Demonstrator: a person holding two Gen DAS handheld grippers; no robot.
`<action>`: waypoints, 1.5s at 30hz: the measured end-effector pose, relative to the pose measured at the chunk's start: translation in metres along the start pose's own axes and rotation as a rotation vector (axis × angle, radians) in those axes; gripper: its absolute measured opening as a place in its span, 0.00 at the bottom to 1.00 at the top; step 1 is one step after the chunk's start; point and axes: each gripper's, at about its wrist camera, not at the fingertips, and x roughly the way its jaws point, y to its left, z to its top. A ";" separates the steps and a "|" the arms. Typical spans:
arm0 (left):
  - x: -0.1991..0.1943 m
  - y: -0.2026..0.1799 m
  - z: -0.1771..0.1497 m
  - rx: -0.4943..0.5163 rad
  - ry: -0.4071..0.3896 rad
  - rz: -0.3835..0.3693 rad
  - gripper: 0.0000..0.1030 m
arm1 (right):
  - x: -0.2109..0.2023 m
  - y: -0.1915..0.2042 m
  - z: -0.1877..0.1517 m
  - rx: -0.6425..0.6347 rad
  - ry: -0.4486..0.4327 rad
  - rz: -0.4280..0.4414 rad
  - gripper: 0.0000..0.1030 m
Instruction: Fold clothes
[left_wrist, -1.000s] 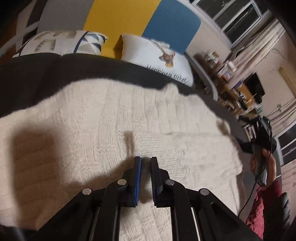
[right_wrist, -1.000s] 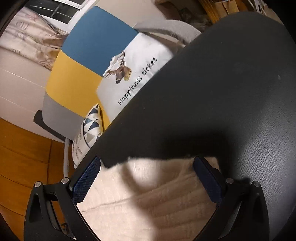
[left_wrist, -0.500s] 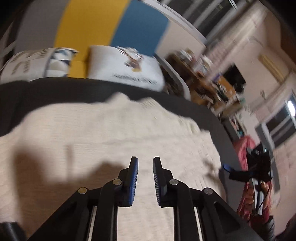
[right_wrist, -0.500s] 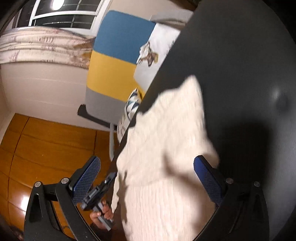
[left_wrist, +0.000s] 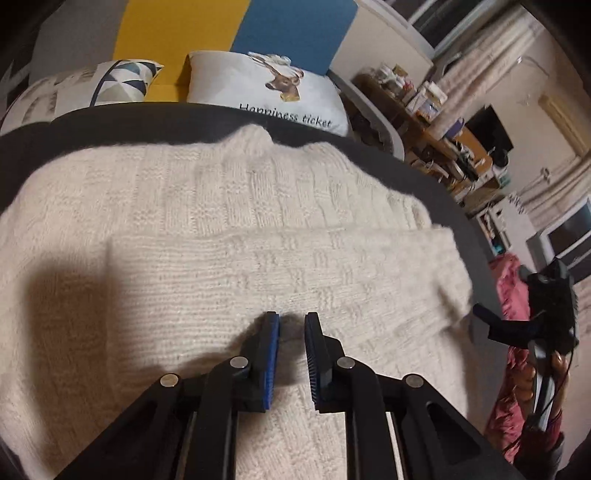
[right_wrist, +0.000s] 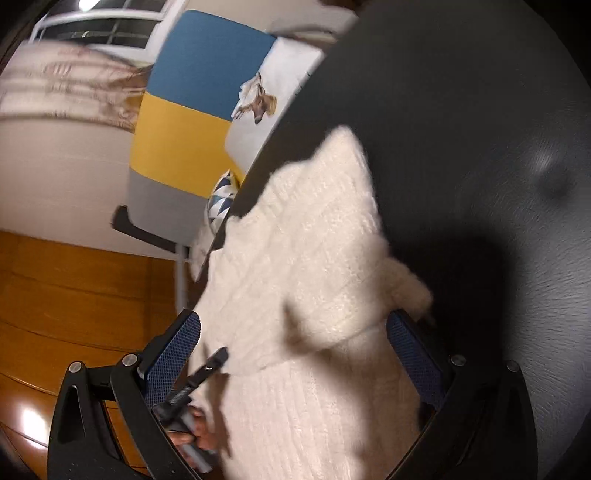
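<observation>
Across the dark table (left_wrist: 443, 192) lies the cream sweater (left_wrist: 229, 206), one sleeve folded crosswise over its body. My left gripper (left_wrist: 291, 321) hovers directly over that sleeve, jaws narrowly parted, empty; my right gripper (right_wrist: 295, 332) hangs wide open at the sweater's edge, holding nothing.

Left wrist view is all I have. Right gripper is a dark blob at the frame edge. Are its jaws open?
Observer: Yes. In the right wrist view the right gripper stands wide open, with nothing pinched.
Operator: What's under it?
Observer: The cream sweater; its folded-over sleeve layer ends just ahead of the jaws.
Operator: Can you see my left gripper from there?
Observer: Yes. The left gripper shows by the sweater's near-left edge, with the hand on its handle.
</observation>
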 end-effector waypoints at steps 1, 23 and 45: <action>-0.002 0.000 0.000 -0.008 -0.010 -0.011 0.14 | -0.003 0.011 0.001 -0.029 -0.014 0.022 1.00; -0.210 0.241 -0.119 -0.685 -0.377 -0.100 0.18 | 0.072 0.096 -0.094 -0.219 0.067 0.092 1.00; -0.313 0.446 -0.255 -1.288 -0.609 -0.037 0.26 | 0.109 0.158 -0.198 -0.301 0.197 0.092 1.00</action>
